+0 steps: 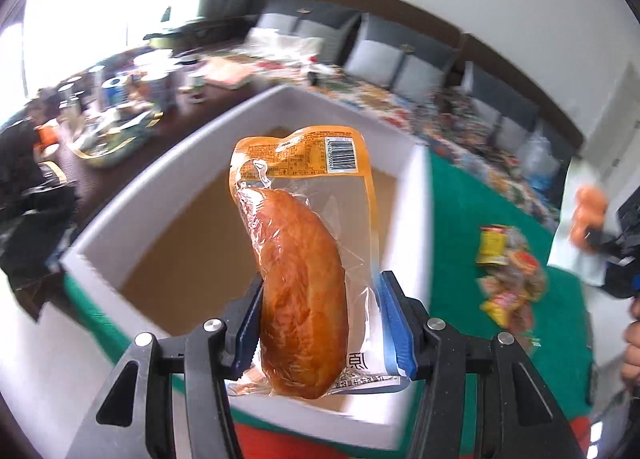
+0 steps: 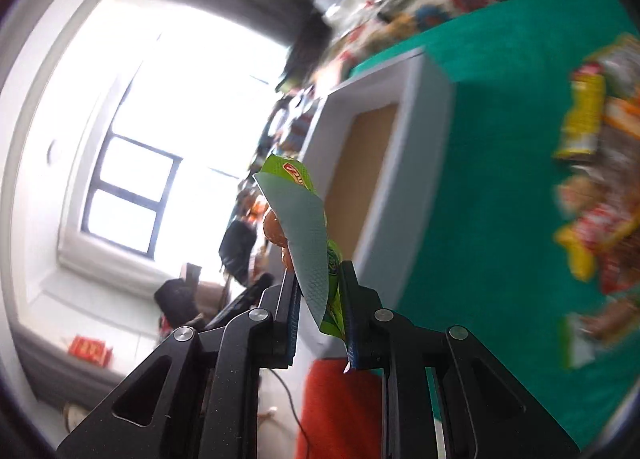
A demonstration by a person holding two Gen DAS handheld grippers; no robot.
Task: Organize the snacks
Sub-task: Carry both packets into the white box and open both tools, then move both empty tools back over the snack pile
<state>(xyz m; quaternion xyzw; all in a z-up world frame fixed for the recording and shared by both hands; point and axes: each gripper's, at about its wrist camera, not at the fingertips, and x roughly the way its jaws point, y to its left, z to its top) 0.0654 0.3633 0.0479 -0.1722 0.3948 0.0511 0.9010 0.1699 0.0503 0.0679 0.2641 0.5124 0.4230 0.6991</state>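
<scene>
2 grippers, left gripper [image 1: 320,335] pinching sausage pack [image 1: 304,259] over white box [image 1: 152,195], right gripper [image 2: 320,299] clamping green packet [image 2: 308,239]

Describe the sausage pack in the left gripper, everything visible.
The sausage pack is a clear vacuum pouch with an orange printed top strip and a barcode, holding one glossy, reddish-brown curved sausage. It stands nearly upright, barcode end up, clamped near its bottom between the blue pads of the left gripper, above the open white box. Nothing else touches it.
</scene>
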